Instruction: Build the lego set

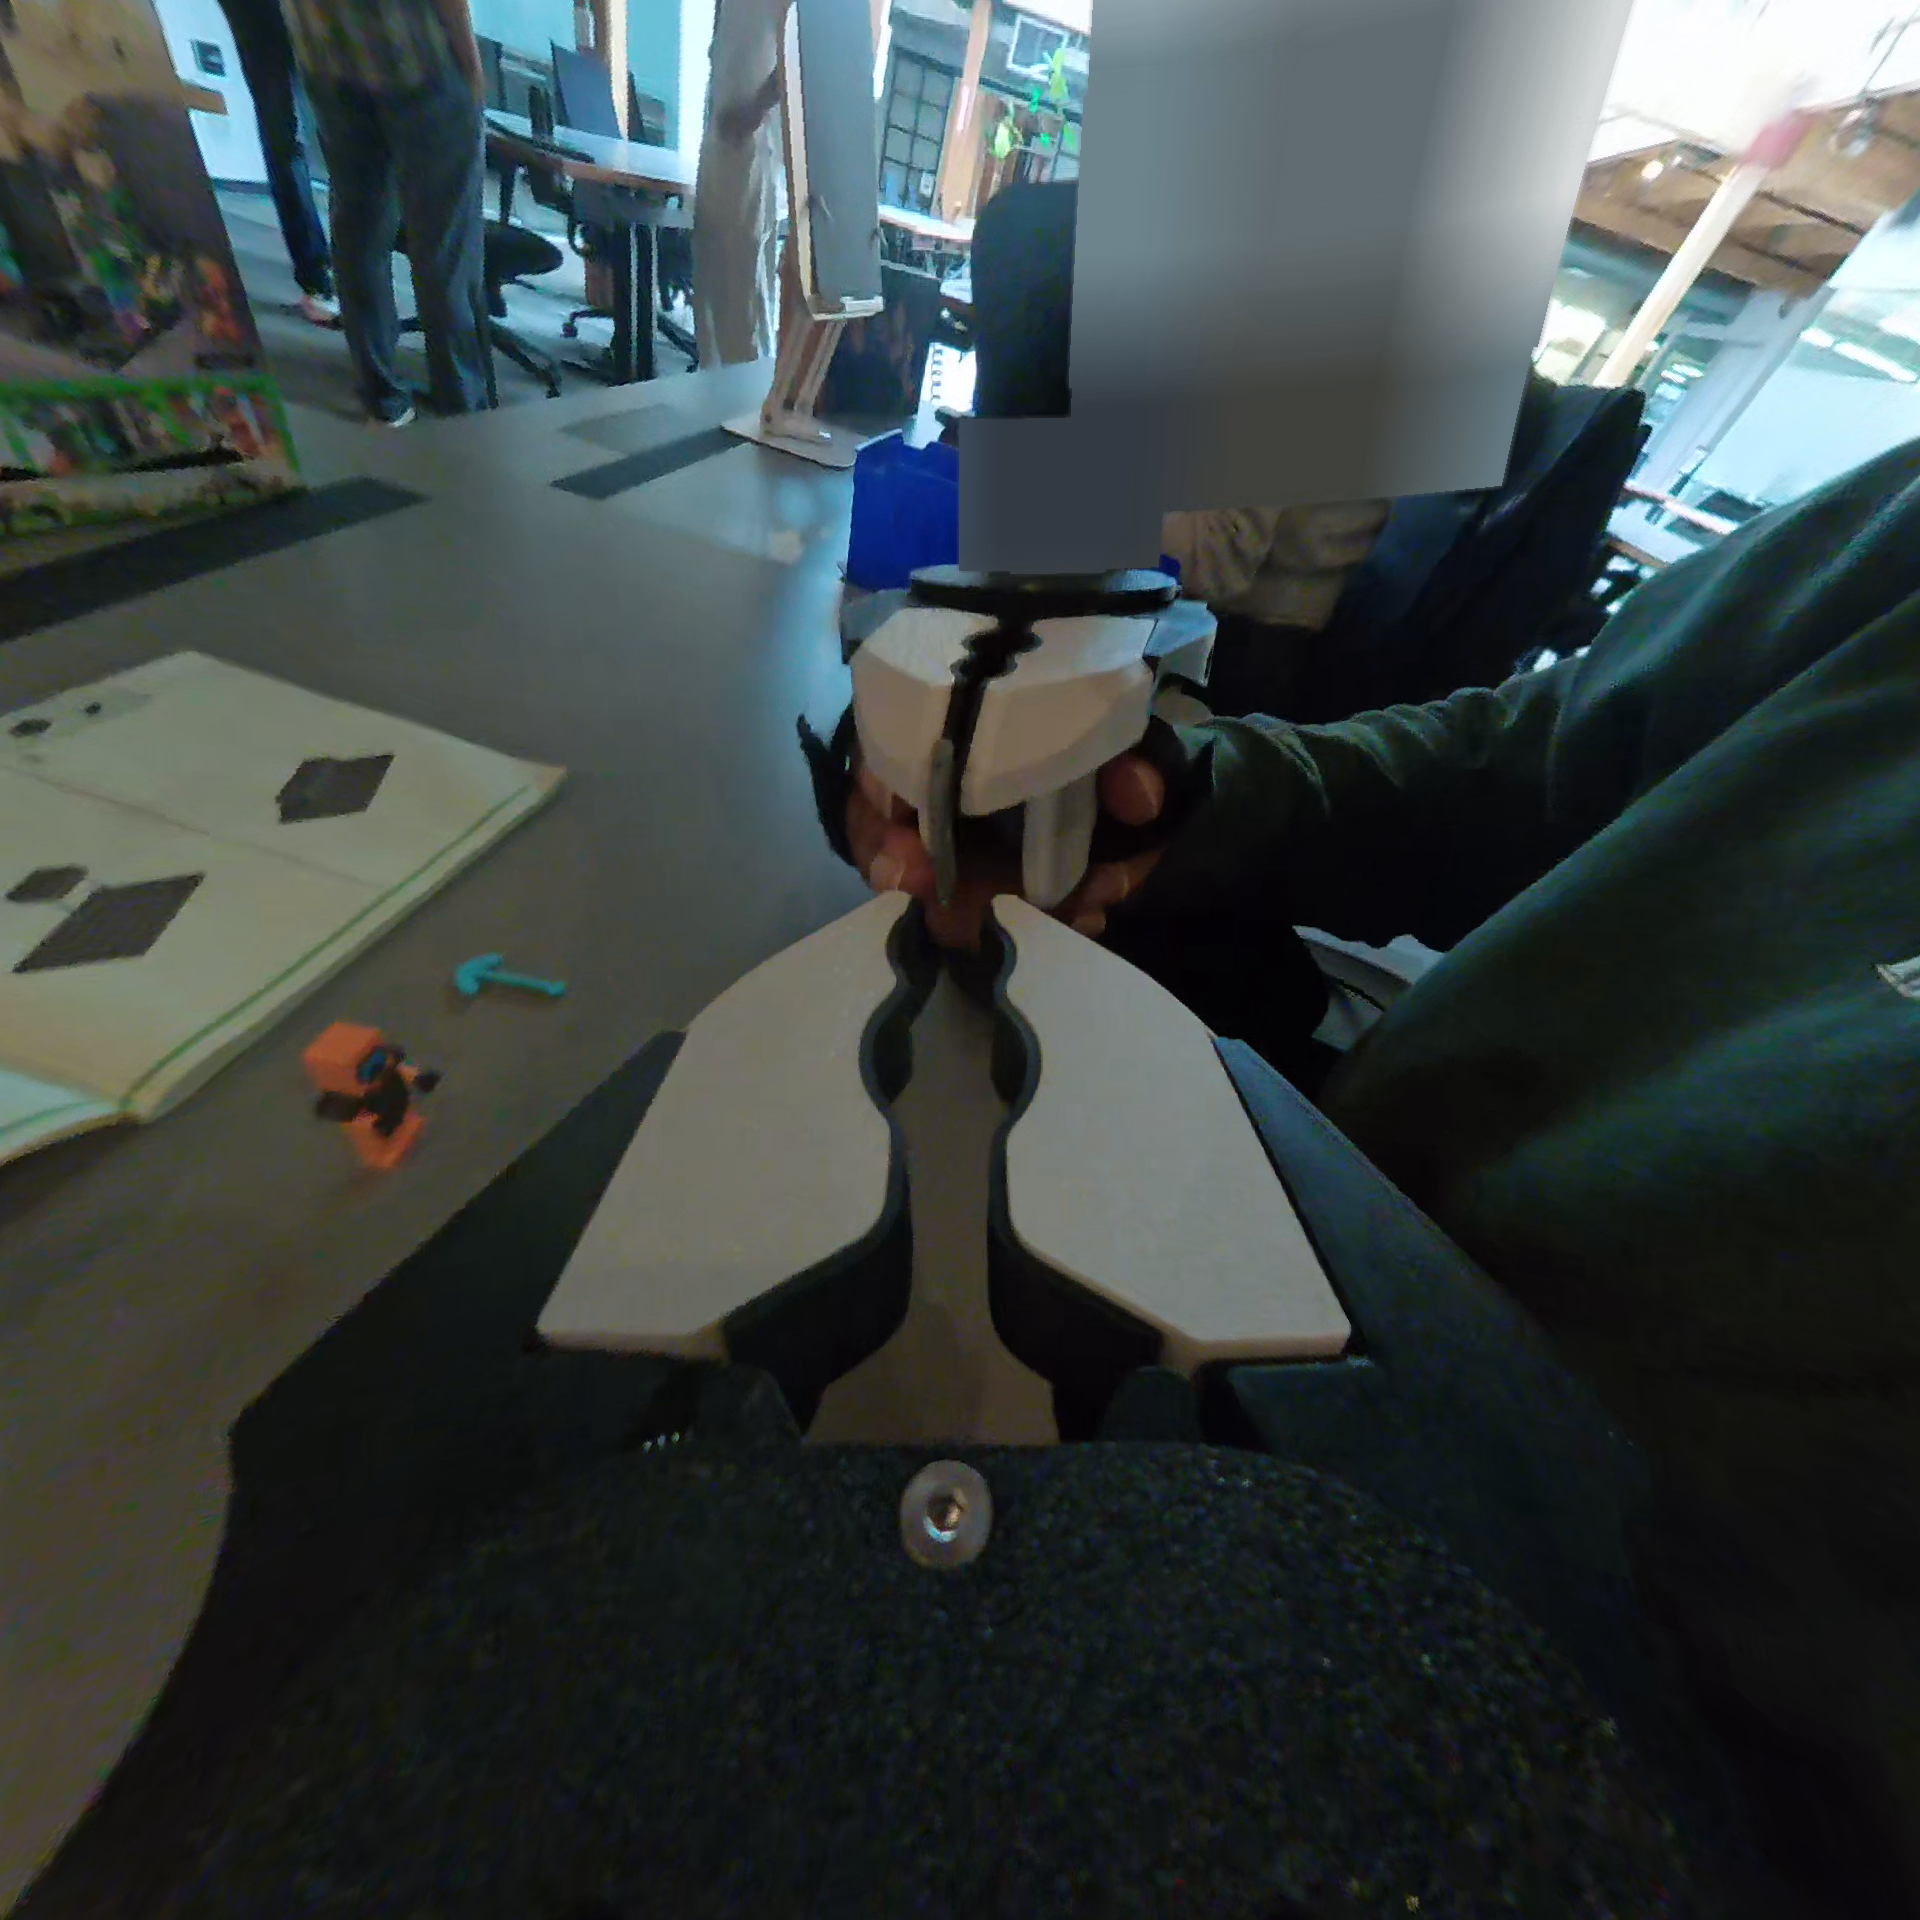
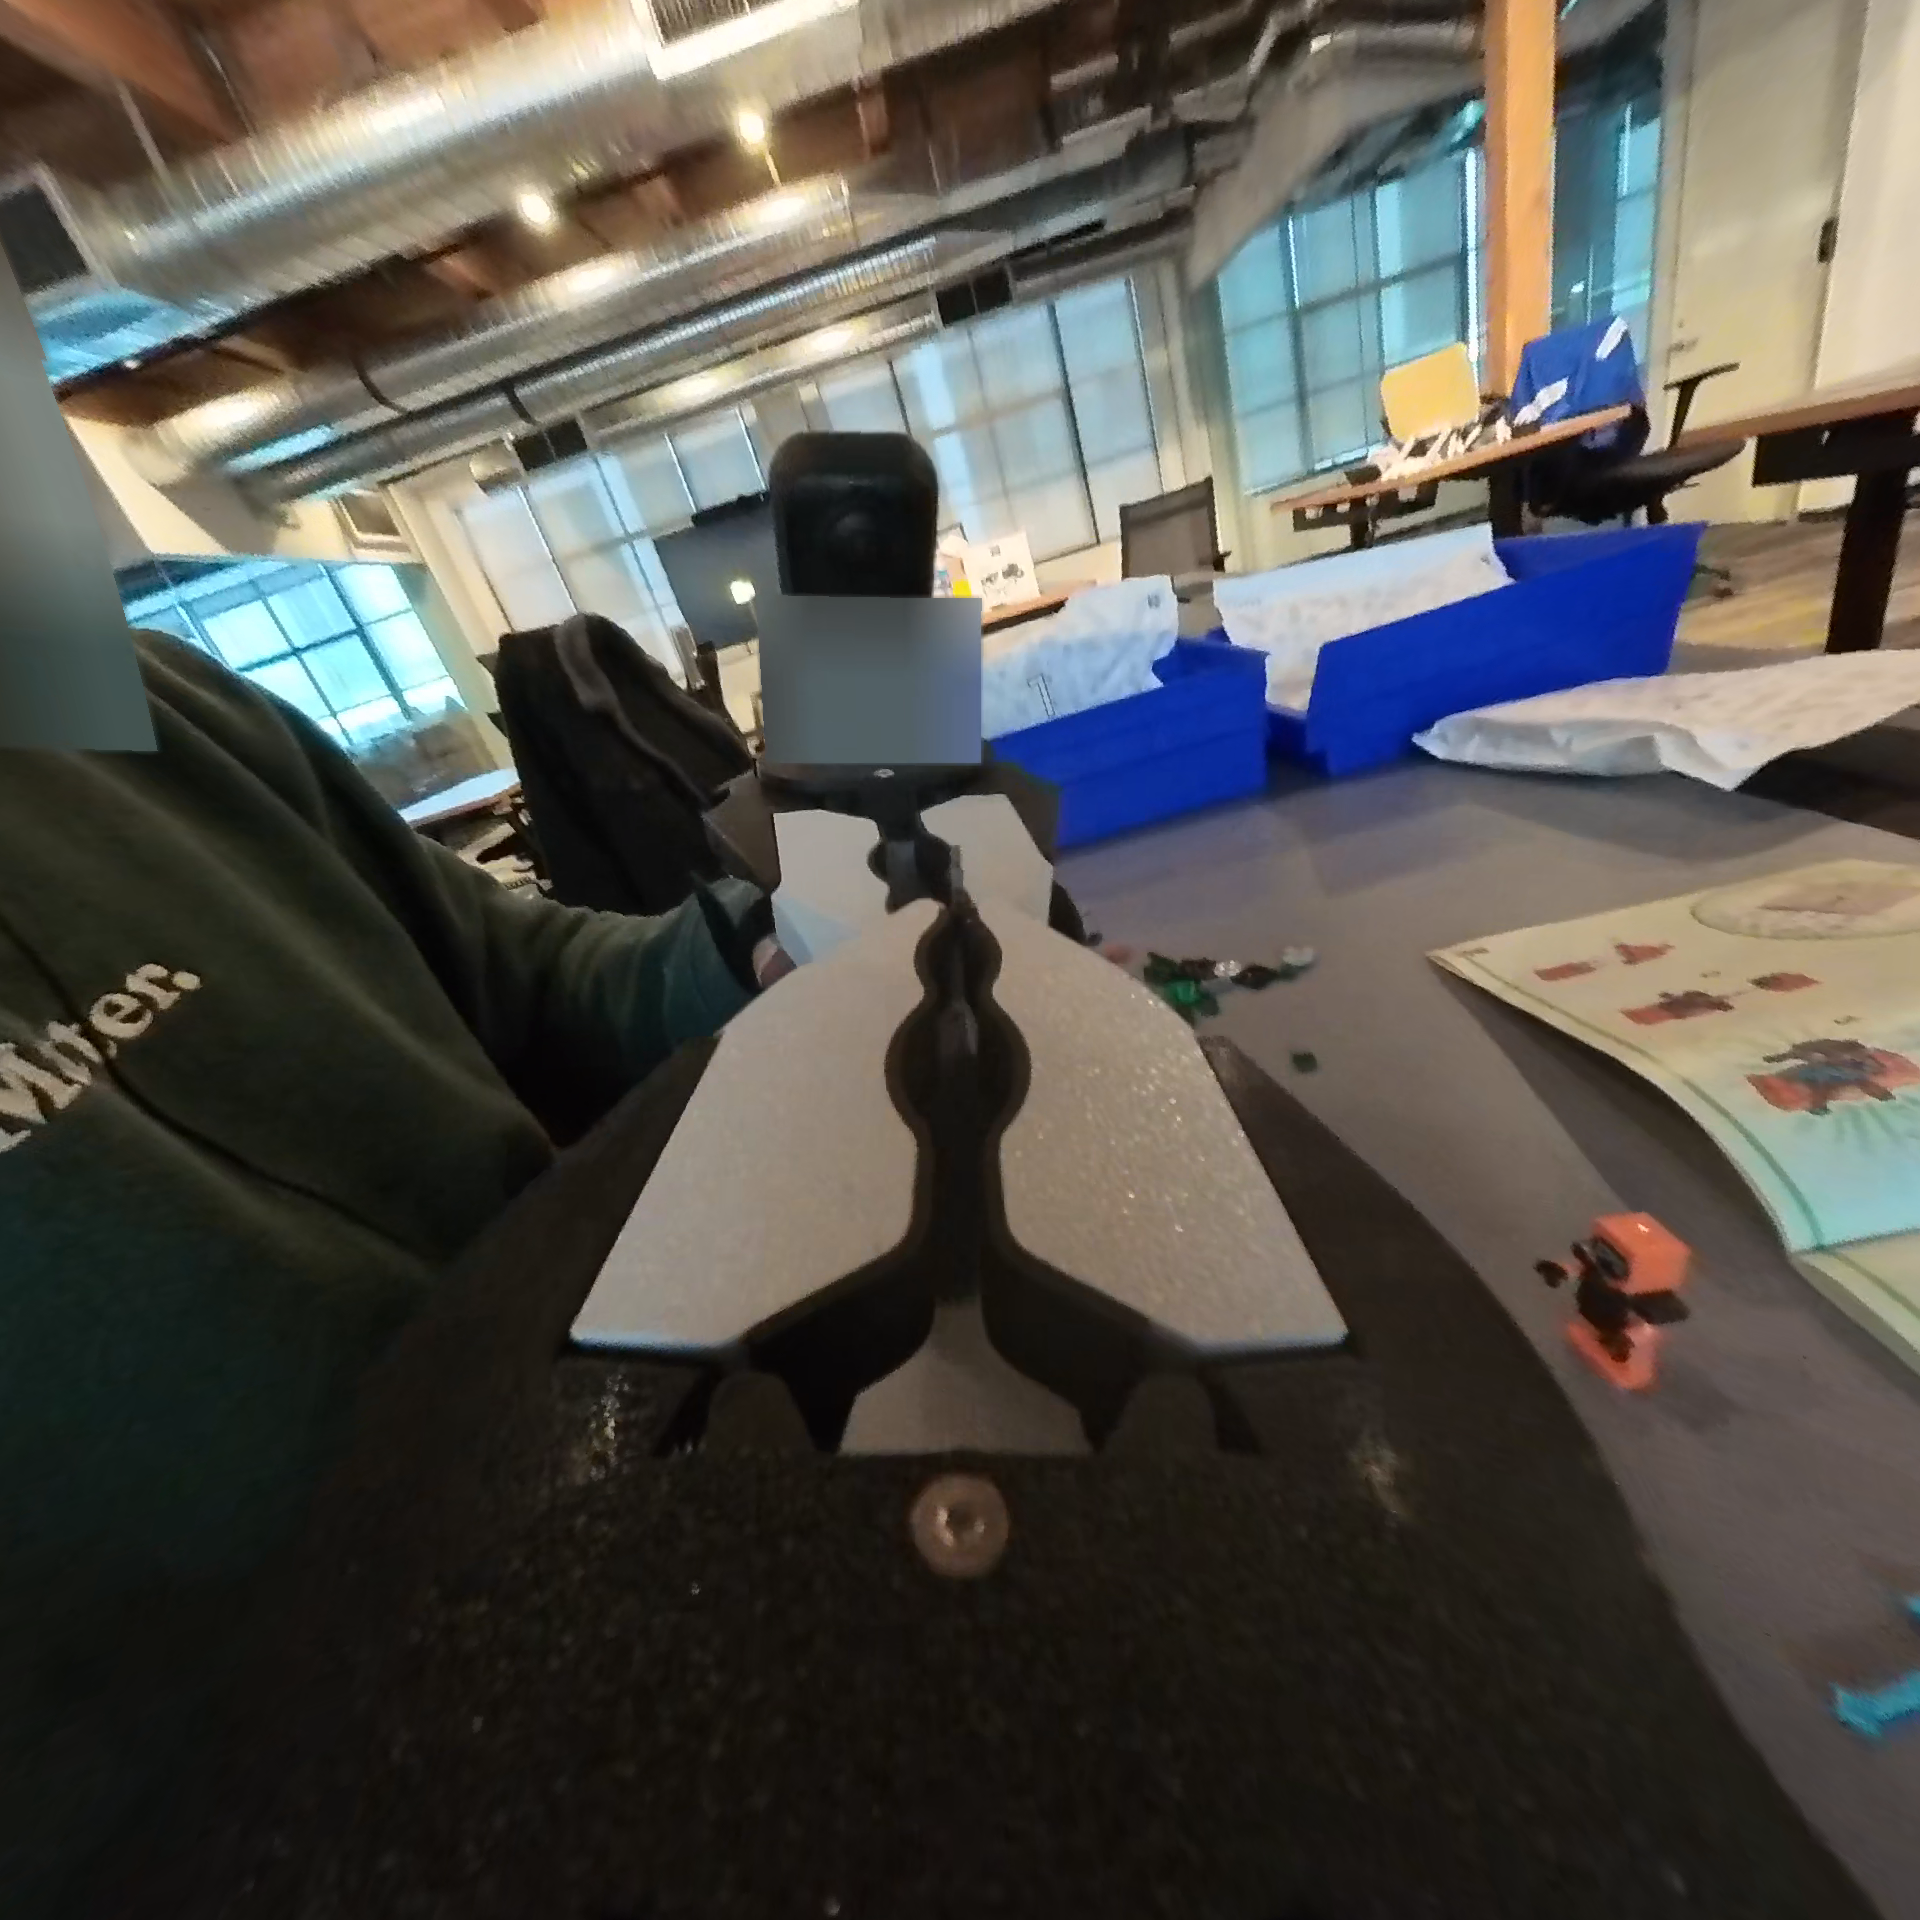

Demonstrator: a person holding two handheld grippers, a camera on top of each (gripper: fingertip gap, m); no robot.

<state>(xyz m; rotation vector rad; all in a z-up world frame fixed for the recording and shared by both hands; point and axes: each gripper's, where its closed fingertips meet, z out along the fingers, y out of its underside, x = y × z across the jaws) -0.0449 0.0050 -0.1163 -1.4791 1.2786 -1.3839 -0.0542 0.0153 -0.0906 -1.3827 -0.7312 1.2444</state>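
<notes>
Currently grippers meet tip to tip above table: left gripper [image 1: 951, 940] clenched on small dark piece, right gripper [image 2: 961, 920] pinching thin grey piece [image 1: 943, 821]. Likely joining step; next needs aligned press. Orange figure [image 2: 1621, 1311] stands beside instruction booklet [image 2: 1714, 1049].

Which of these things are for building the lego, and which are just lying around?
For the build:
thin grey piece in the right gripper
orange figure
teal pickaxe
loose green pieces
instruction booklet
lego box

Just lying about:
blue bins
jacket on a chair
wooden stand
</notes>
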